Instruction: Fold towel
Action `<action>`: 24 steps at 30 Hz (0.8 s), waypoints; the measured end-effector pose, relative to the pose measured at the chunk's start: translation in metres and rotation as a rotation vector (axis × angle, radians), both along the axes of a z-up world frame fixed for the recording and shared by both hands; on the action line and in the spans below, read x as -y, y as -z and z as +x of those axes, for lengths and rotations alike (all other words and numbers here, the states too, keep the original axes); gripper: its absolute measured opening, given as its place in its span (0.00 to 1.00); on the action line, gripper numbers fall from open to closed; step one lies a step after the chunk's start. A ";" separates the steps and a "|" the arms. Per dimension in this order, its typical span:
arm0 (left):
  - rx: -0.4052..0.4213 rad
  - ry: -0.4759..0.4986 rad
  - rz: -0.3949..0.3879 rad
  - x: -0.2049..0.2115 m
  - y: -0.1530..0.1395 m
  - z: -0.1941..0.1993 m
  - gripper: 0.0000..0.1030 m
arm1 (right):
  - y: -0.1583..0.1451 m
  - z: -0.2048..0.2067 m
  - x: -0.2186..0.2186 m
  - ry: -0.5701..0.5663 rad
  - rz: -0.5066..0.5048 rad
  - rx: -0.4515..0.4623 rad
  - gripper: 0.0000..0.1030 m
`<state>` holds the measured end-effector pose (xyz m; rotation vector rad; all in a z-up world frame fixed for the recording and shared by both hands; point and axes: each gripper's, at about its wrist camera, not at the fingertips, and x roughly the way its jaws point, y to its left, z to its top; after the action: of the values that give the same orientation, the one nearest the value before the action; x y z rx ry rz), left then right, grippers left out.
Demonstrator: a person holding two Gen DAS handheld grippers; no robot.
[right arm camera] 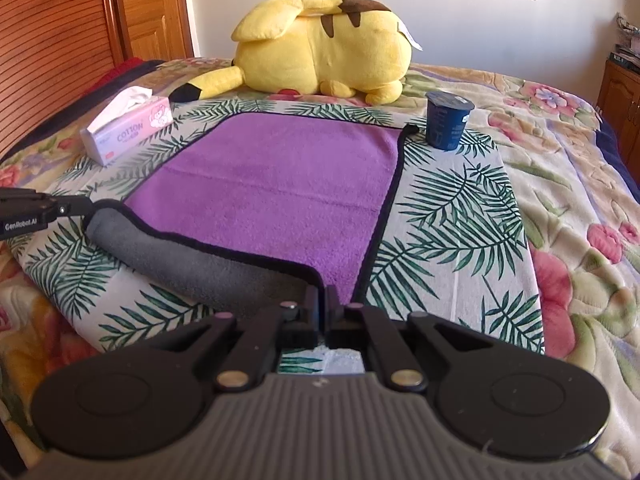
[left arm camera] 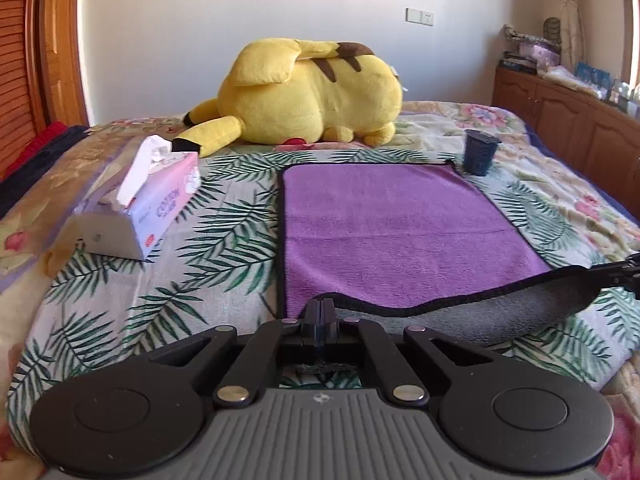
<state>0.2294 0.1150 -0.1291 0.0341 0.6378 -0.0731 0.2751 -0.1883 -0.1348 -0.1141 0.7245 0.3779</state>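
A purple towel [left arm camera: 400, 232] with black trim and a grey underside lies on a leaf-print cloth [left arm camera: 224, 240] on the bed. Its near edge is lifted and sags between the two grippers, grey side [left arm camera: 500, 312] showing. My left gripper [left arm camera: 319, 308] is shut on the near left corner. My right gripper [right arm camera: 323, 300] is shut on the near right corner of the towel [right arm camera: 280, 192]. The right gripper also shows at the right edge of the left wrist view [left arm camera: 624, 272], and the left gripper at the left edge of the right wrist view [right arm camera: 60, 210].
A tissue box [left arm camera: 152, 200] lies left of the towel. A dark blue cup [left arm camera: 480, 152] stands at the far right corner, touching the trim. A yellow plush toy [left arm camera: 312, 96] lies behind. A wooden cabinet [left arm camera: 568, 120] is to the right, a wooden door [right arm camera: 60, 40] to the left.
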 end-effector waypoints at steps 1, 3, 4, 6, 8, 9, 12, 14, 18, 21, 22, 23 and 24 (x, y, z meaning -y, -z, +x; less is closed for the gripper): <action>0.002 -0.006 0.009 0.000 0.000 0.000 0.00 | 0.001 0.000 0.000 0.000 -0.001 -0.002 0.03; 0.012 -0.023 0.023 0.000 -0.001 0.000 0.05 | 0.001 0.000 0.000 0.000 -0.002 -0.005 0.03; 0.024 -0.027 0.026 -0.001 -0.002 0.000 0.26 | 0.002 0.000 0.000 0.000 -0.001 -0.006 0.03; 0.045 -0.028 0.018 -0.002 -0.004 -0.001 0.38 | 0.002 -0.001 0.000 0.000 0.000 -0.009 0.03; 0.038 -0.027 0.020 -0.003 -0.003 0.002 0.37 | 0.003 -0.001 0.000 -0.001 0.002 -0.014 0.03; 0.025 -0.025 0.020 -0.003 -0.001 0.005 0.37 | 0.004 -0.001 0.000 -0.003 0.002 -0.015 0.03; -0.021 -0.023 0.001 -0.006 0.005 0.013 0.29 | 0.005 -0.001 0.000 -0.005 -0.003 -0.015 0.03; -0.051 -0.022 -0.020 -0.009 0.009 0.017 0.21 | 0.005 0.000 -0.001 -0.004 -0.002 -0.017 0.03; -0.102 -0.008 -0.064 -0.013 0.015 0.023 0.00 | 0.006 0.001 -0.002 -0.010 -0.008 -0.018 0.03; -0.102 -0.003 -0.078 -0.014 0.012 0.021 0.00 | 0.005 0.002 -0.003 -0.016 -0.012 -0.012 0.03; -0.096 -0.003 -0.080 -0.014 0.010 0.020 0.00 | 0.005 0.002 -0.003 -0.019 -0.015 -0.009 0.03; -0.087 -0.001 -0.082 -0.013 0.007 0.019 0.00 | 0.004 0.002 -0.003 -0.023 -0.020 -0.007 0.03; -0.076 0.001 -0.081 -0.013 0.005 0.018 0.00 | 0.004 0.002 -0.004 -0.020 -0.030 0.000 0.03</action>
<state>0.2473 0.1278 -0.1340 -0.0470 0.7098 -0.1013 0.2774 -0.1844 -0.1385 -0.1498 0.7294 0.3859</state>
